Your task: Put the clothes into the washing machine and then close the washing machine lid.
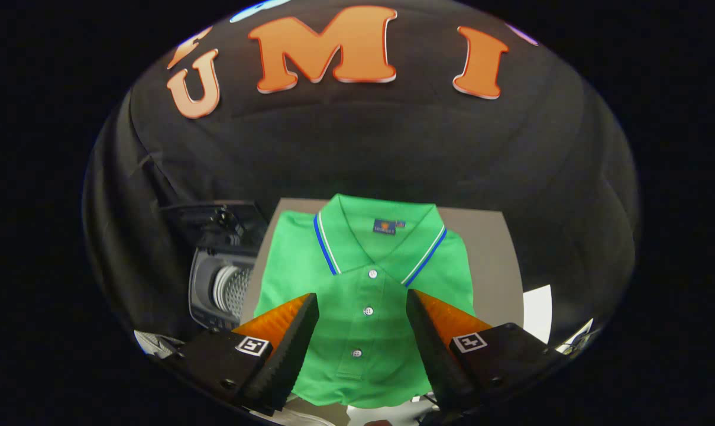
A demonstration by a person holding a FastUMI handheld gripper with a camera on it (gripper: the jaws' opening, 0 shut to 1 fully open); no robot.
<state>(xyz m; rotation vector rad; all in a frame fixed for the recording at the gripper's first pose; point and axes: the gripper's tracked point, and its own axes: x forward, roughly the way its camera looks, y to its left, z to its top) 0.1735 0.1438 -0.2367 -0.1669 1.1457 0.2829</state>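
A folded green polo shirt (366, 278) with a blue-and-white striped collar lies flat on a grey table (490, 260). My gripper (363, 299) hovers over the shirt's button placket with its fingers wide open; nothing is between them but the shirt below. To the left of the table stands the washing machine (218, 284), its dark lid (212, 222) raised and the perforated drum (233, 290) showing inside.
A white sheet (537, 313) lies at the table's right side, just beyond the right finger. Black cloth walls close in the booth behind the table and the washing machine.
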